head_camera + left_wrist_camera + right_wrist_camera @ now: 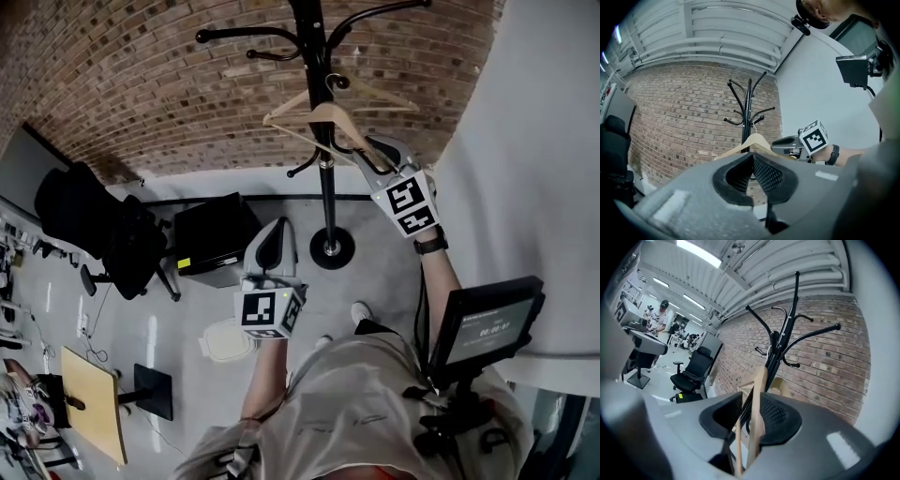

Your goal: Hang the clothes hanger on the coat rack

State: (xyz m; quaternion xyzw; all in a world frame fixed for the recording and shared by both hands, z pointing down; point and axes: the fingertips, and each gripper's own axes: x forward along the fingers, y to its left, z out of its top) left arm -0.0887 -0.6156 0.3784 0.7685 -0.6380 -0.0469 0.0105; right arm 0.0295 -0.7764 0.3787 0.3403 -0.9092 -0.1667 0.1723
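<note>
The wooden clothes hanger [323,117] hangs by its hook from a lower arm of the black coat rack [324,178], in front of the brick wall. My right gripper [375,155] reaches to the hanger's right arm. In the right gripper view the hanger [757,413] stands between the spread jaws of the right gripper [752,404], with a gap beside it, so it is open. My left gripper [272,246] is lower and to the left, away from the rack, its jaws meeting at the tips with nothing in them. Past the left gripper [751,157] I see the hanger [752,139] and the right gripper [787,145].
A black office chair [103,230] and a black box [216,239] stand left of the rack's round base [331,248]. A wooden-topped table [94,403] is at the lower left. A monitor [483,323] sits beside the white wall at right. A person [661,317] stands far off.
</note>
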